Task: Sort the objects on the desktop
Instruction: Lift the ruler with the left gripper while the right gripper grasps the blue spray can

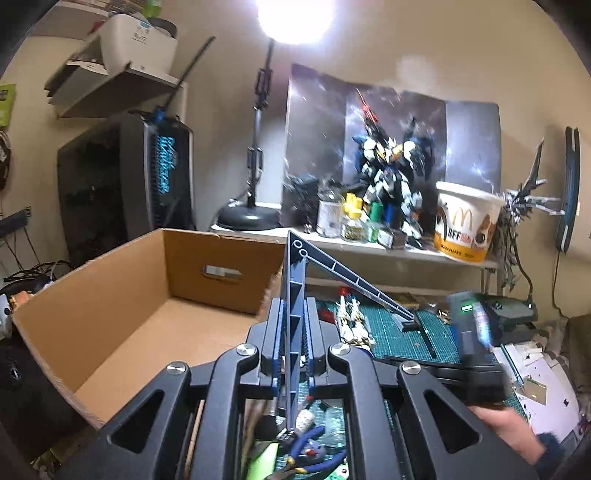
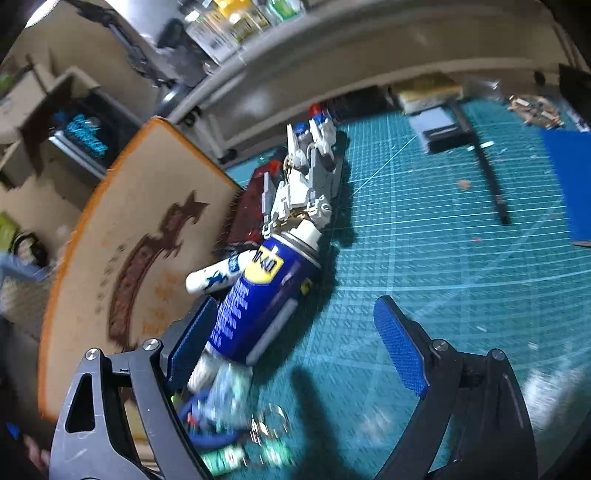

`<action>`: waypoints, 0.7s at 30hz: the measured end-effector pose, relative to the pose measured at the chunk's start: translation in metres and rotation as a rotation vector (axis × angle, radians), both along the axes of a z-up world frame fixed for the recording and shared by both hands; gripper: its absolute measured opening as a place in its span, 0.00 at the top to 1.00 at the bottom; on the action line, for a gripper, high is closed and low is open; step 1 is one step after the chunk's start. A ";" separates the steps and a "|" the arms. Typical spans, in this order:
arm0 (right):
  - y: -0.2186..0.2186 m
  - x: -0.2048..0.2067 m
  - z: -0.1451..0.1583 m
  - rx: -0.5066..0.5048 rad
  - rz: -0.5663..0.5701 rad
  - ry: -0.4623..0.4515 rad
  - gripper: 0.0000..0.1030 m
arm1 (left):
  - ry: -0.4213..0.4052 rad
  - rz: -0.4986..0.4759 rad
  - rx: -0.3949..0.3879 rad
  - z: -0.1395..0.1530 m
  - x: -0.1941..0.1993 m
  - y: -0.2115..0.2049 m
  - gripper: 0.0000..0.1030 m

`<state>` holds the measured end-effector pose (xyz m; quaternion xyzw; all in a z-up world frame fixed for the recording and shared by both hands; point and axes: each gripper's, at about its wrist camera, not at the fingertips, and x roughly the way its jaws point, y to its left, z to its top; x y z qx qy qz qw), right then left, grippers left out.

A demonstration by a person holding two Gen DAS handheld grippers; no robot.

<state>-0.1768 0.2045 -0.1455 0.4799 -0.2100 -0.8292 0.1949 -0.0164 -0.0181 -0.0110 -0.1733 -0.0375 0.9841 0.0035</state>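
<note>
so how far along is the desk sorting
Early, it seems. The cardboard box looks bare inside, so nothing appears sorted yet. In hand: the left claw is shut on a blue plastic frame. The right claw is open beside the WD-40 can; the white model parts remain on the cutting mat.

Home hobby desk, cutting mat (image 2: 424, 229), robot model (image 1: 391, 177)

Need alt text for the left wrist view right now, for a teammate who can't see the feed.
The left claw is shut on a blue-grey triangular plastic frame, held upright beside an open cardboard box. Behind, a shelf holds a robot model, bottles and a McDonald's bucket under a bright lamp.
</note>
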 end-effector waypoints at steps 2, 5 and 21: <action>-0.012 -0.007 -0.005 0.013 -0.004 -0.022 0.26 | 0.009 0.014 -0.001 0.002 0.005 -0.008 0.91; -0.028 -0.012 -0.007 0.043 -0.012 -0.025 0.27 | 0.011 0.027 0.006 0.003 0.010 -0.018 0.91; -0.046 -0.005 -0.004 0.082 0.007 0.023 0.54 | -0.009 0.080 0.008 0.004 0.021 -0.047 0.91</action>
